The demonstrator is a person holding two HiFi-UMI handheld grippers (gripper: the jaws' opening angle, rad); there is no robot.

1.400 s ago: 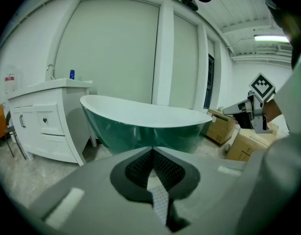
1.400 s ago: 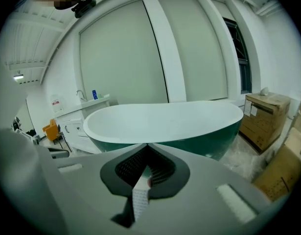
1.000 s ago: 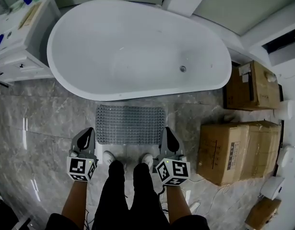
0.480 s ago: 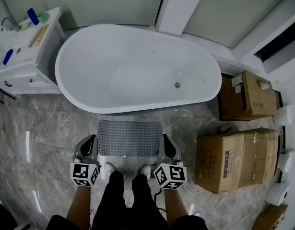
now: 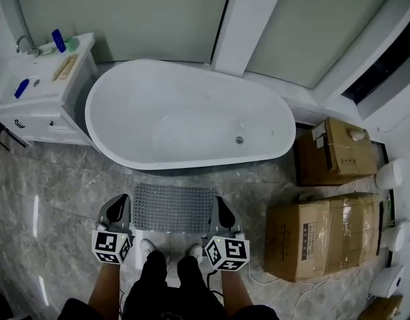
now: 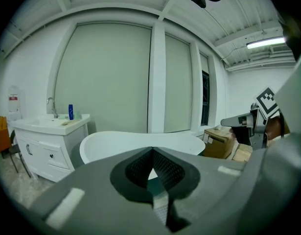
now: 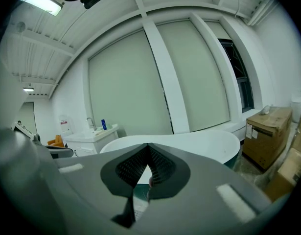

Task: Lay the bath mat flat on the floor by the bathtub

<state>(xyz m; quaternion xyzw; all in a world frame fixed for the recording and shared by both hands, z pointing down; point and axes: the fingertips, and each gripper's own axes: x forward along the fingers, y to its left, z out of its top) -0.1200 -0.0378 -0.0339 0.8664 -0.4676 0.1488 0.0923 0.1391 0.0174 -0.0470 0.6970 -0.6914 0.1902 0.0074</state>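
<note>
Bath mat (image 5: 173, 208) flat on floor (image 5: 65, 179) just beside bathtub (image 5: 191, 115); laying looks done. Left hand-held gripper (image 5: 118, 205) and right hand-held gripper (image 5: 223, 209) both closed, empty, farther from bathtub. Next: likely just pull clear.

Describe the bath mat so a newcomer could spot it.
Find the white oval bathtub. Just in front of its near side, over the marbled floor, is the bath mat, between the left gripper and the right gripper. It is the only grey rectangle covered in rows of small bumps; the cardboard boxes to its right are brown.
</note>
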